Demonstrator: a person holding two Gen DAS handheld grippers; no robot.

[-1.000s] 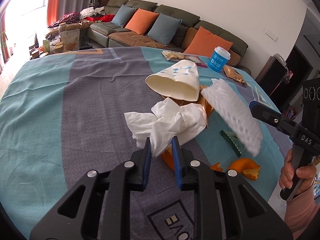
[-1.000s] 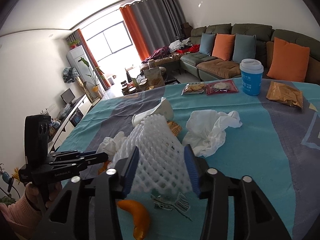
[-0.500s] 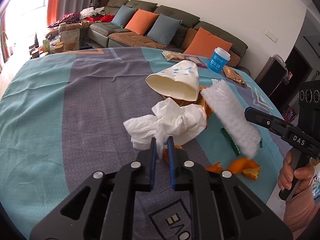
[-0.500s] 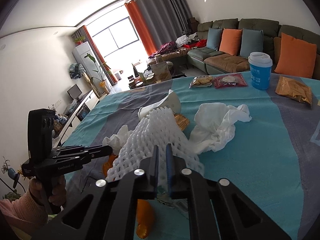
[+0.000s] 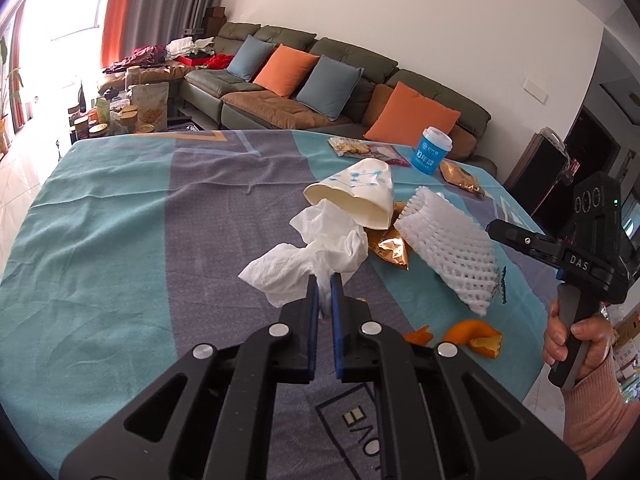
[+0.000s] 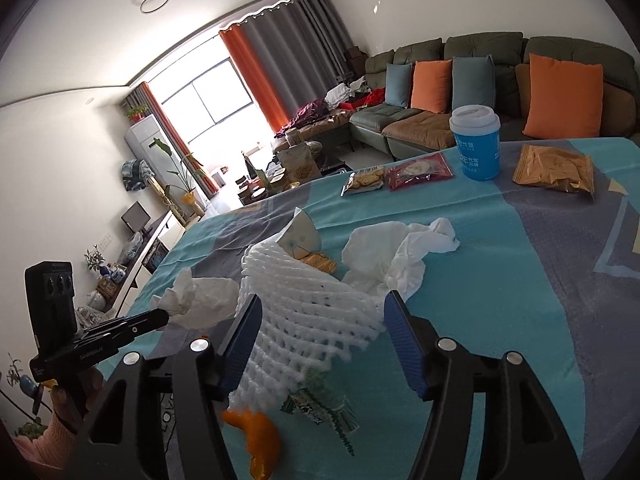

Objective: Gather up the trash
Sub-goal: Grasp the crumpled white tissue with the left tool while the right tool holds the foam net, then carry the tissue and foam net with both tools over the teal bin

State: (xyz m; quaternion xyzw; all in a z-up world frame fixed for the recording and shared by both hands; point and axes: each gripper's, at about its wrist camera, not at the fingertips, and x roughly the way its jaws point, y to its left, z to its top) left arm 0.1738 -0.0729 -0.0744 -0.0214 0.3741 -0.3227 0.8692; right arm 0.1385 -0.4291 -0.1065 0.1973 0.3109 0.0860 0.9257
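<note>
While the left gripper [image 5: 324, 280] is pinched tight on a tail of the crumpled white tissue [image 5: 308, 252], the rest of the tissue bunches out from its blue pads toward eleven and twelve o'clock, its far end touching the mouth of the tipped paper cup [image 5: 356, 196] on the teal and grey tablecloth [image 5: 120, 220]. At about two o'clock from that gripper lies the white foam fruit net [image 5: 448, 244], with a gold foil wrapper [image 5: 390, 246] between net and tissue, and orange peel [image 5: 476, 334] near three o'clock. From the other side, the right gripper [image 6: 322, 320] has just been opening; its jaws stand wide with the foam net between them, the left pad against the net's edge and the right pad clear of it. A second tissue [image 6: 400, 256] lies at one o'clock beyond the net, and a blue lidded cup [image 6: 476, 144] stands far off at the sofa side
</note>
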